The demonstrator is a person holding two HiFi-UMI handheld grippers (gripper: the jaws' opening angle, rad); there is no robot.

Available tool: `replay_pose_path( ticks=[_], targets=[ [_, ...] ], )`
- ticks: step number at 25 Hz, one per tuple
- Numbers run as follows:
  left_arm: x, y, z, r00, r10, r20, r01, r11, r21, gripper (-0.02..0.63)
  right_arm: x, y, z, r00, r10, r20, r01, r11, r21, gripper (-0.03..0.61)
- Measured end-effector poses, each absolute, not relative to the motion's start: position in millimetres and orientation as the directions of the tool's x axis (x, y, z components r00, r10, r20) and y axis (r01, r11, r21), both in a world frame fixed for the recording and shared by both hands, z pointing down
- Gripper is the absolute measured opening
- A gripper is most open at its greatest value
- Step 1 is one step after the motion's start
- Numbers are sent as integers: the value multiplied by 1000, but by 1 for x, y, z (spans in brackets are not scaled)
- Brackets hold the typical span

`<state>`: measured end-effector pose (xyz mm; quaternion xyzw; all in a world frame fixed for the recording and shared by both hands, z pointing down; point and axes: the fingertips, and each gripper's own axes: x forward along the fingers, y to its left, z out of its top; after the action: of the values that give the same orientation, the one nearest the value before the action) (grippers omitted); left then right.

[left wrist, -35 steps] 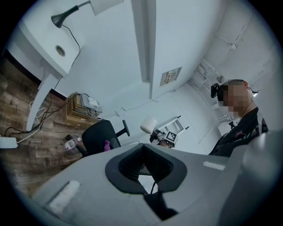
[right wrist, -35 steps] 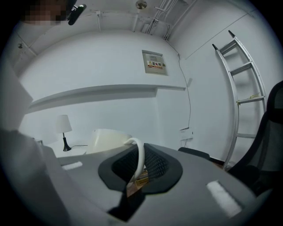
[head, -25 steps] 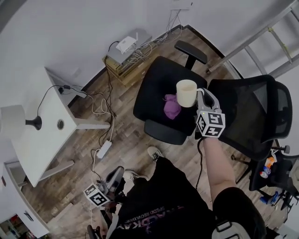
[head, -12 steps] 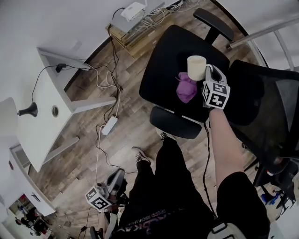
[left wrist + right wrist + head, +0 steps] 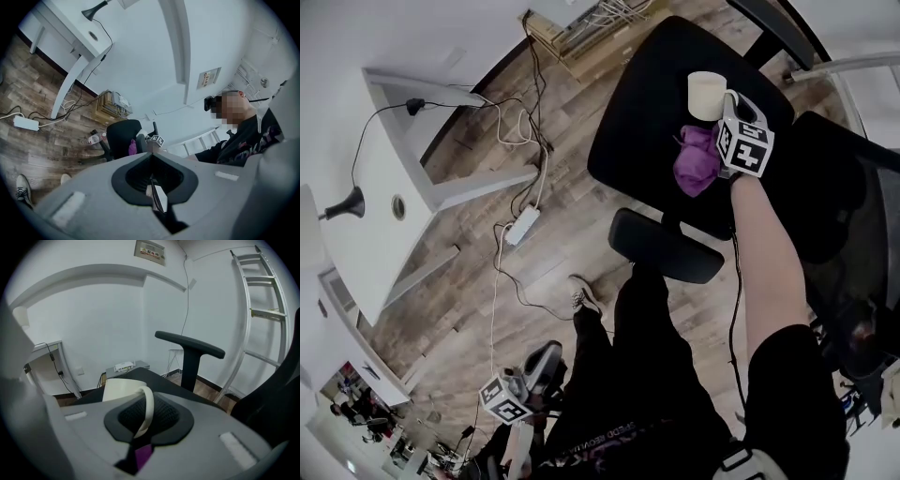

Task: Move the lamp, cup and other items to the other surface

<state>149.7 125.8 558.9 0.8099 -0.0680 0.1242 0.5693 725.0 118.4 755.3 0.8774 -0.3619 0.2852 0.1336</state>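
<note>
Gripping the cream mug (image 5: 707, 95) by its handle holds it upright: right gripper (image 5: 732, 101) jaws clamp it over the chair seat (image 5: 642, 117), beside purple cloth (image 5: 697, 161). Left gripper (image 5: 542, 360) jaws closed, empty. Lamp (image 5: 342, 204) on white counter (image 5: 358, 248).

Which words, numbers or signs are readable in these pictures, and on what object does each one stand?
No text reads clearly.
Wall sign: printed characters, too small to read.
Black shirt: upside-down print, too blurred to read.
Marker cubes: black-and-white square patterns only, no letters or numbers.
</note>
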Motion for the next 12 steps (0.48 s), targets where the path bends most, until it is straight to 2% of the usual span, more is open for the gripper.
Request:
replay_pose_path(
  ticks=[8, 12],
  targets=[
    [141, 135, 565, 957, -1, 290, -274, -332, 903, -3, 721, 136, 781, 571, -548, 611, -712, -701, 36, 32],
    [147, 144, 565, 962, 15, 272, -253, -324, 912, -3, 707, 154, 796, 524, -542, 656, -752, -656, 59, 22]
  ],
)
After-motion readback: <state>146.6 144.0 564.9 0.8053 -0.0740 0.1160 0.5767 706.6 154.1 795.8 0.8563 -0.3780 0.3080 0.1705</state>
